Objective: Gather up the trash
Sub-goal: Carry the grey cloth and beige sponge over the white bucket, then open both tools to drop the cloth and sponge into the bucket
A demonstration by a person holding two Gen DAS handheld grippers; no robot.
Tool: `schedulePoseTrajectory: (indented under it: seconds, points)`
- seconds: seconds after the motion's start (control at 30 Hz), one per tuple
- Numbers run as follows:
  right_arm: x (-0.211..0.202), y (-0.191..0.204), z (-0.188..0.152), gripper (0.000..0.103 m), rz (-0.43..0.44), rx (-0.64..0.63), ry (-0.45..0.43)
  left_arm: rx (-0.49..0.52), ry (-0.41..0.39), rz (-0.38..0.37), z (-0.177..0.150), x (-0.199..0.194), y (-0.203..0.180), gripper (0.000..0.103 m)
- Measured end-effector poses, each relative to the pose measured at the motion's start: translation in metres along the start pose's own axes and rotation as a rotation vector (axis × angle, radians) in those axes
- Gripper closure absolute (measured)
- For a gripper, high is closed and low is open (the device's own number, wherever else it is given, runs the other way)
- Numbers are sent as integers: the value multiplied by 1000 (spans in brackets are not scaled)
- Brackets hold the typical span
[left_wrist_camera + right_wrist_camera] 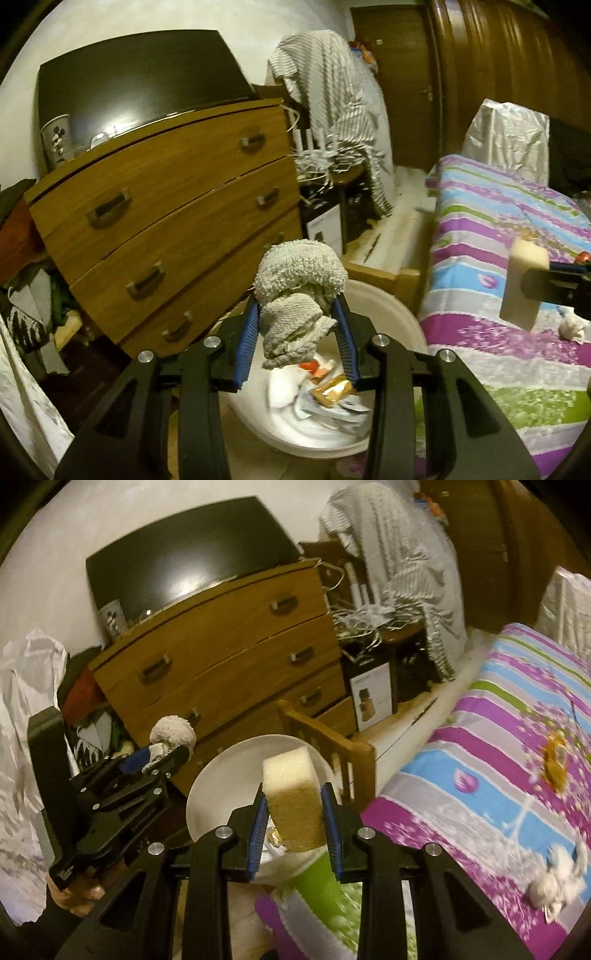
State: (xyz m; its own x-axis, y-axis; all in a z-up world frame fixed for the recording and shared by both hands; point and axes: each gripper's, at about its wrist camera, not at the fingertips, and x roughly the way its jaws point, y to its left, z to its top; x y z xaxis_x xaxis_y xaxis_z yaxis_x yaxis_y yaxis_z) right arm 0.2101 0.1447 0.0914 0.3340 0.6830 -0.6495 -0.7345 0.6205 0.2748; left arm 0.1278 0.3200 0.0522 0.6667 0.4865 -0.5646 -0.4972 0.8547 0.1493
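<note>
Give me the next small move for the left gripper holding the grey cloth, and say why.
Probably open the left gripper and let the bunched grey knitted cloth fall. It hangs clamped between the blue pads right above the round white bin, where paper and wrappers already lie. The right gripper, shut on a cream foam sponge block, could follow.

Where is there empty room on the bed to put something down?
The striped bedspread is mostly bare along its near edge and middle. It is busier further along: a crumpled white wad and an orange wrapper lie there. The floor by the dresser is crowded with clothes.
</note>
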Motion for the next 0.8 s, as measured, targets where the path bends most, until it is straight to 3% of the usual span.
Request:
schedulePoseTrajectory:
  seconds: [0.37, 0.8]
  points:
    - [67, 34, 25, 73, 18, -60, 81, -13, 57, 32, -10, 32, 23, 66]
    - [100, 42, 27, 73, 9, -88, 128, -20, 97, 45, -16, 56, 37, 66]
